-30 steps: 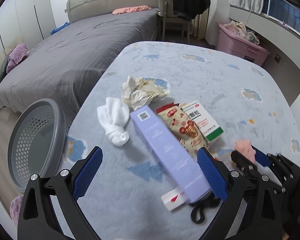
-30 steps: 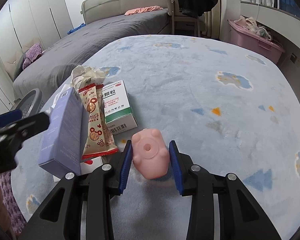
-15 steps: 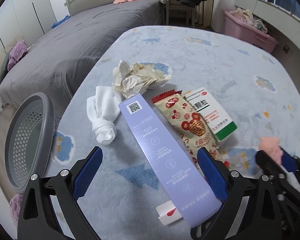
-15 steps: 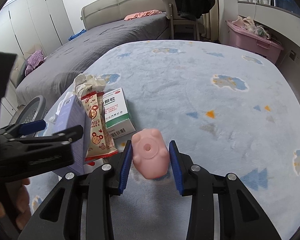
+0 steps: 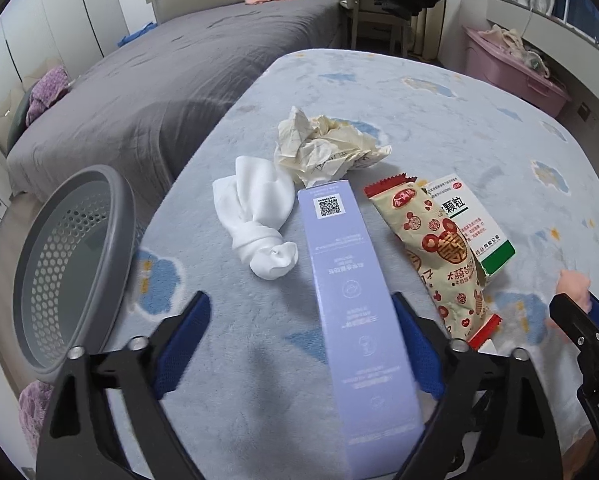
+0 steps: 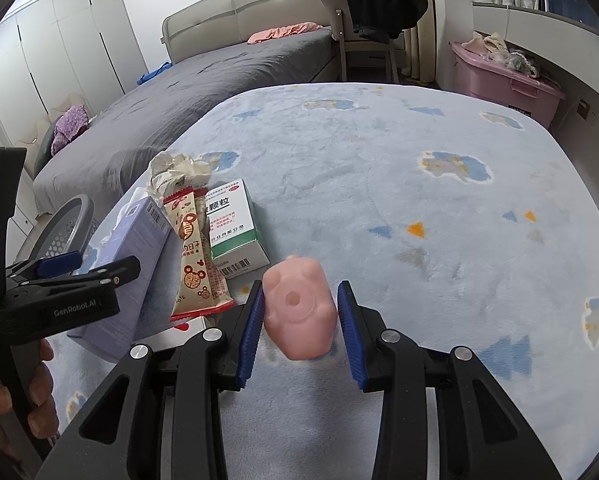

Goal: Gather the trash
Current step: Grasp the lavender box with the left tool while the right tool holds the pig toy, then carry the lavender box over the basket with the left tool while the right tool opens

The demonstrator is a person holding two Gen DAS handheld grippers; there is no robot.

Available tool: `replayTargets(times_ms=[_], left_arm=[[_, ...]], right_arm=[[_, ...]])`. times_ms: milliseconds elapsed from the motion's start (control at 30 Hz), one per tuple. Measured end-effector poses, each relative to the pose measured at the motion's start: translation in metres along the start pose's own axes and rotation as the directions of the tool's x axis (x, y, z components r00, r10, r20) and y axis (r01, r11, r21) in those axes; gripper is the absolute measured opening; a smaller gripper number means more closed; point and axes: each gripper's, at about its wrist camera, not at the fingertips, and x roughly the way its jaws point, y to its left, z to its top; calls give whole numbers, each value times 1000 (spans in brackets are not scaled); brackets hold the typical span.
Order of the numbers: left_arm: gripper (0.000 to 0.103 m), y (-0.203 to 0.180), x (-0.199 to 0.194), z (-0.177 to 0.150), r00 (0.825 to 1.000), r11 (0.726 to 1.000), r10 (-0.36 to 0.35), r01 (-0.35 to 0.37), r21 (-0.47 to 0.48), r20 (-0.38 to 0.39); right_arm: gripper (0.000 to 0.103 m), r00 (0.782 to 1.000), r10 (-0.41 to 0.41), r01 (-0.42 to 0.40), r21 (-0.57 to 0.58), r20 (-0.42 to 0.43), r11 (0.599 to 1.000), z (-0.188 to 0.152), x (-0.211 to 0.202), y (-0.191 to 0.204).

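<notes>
1. Blue-padded left tongs (image 5: 301, 350) have just been closing around the lilac box (image 5: 355, 304); only the right pad seems to touch it, so no pinch yet.
2. Right tongs (image 6: 301, 326) pinch a pink toy (image 6: 299, 312), right of the box.
3. Snack wrapper (image 5: 439, 248) overlaps the box's right edge; closing could drag it along.
4. Grey basket (image 5: 59, 264) waits left of the box, beyond the counter (image 5: 439, 120) edge.

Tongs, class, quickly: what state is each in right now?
Left tongs: open, just been closing around the purple box, not yet gripping.
Right tongs: shut on the pink toy.
</notes>
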Motion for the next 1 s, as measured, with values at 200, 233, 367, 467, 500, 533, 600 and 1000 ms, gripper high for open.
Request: replayTargets(times_ms=[200,233,367,467,500,533,600,1000], left_arm=[[42,-3,6,-6,998,998,-62,62,18,-28],[30,-3,7,-8,997,997,-75,76,21,-35],[31,0,2,-14,996,995,-91,92,36,-24],[31,4,-5,-18,995,994,-96,97,42,-9],[31,6,-8,-20,995,994,-97,97,46,-1],[31,8,-12,-22,995,994,-98,98,52,6],[31,13,-19,-28,995,993,-102,100,64,22],[31,73,-53,-50,987,992,-119,113,64,111]], right_arm=[[36,1000,-4,4,0,1,1000,-1,0,1],[36,1000,-4,4,1,2,1000,0,0,1],[36,1000,-9,9,-4,11,1000,-1,-1,4],[36,1000,-18,18,-5,10,1000,-3,0,6],[36,1000,-20,20,-3,9,1000,-4,0,6],[36,1000,-24,24,-1,6,1000,-5,1,7],[36,1000,-26,26,3,7,1000,-6,-1,7],[36,996,-40,39,4,81,999,-11,-35,49]])
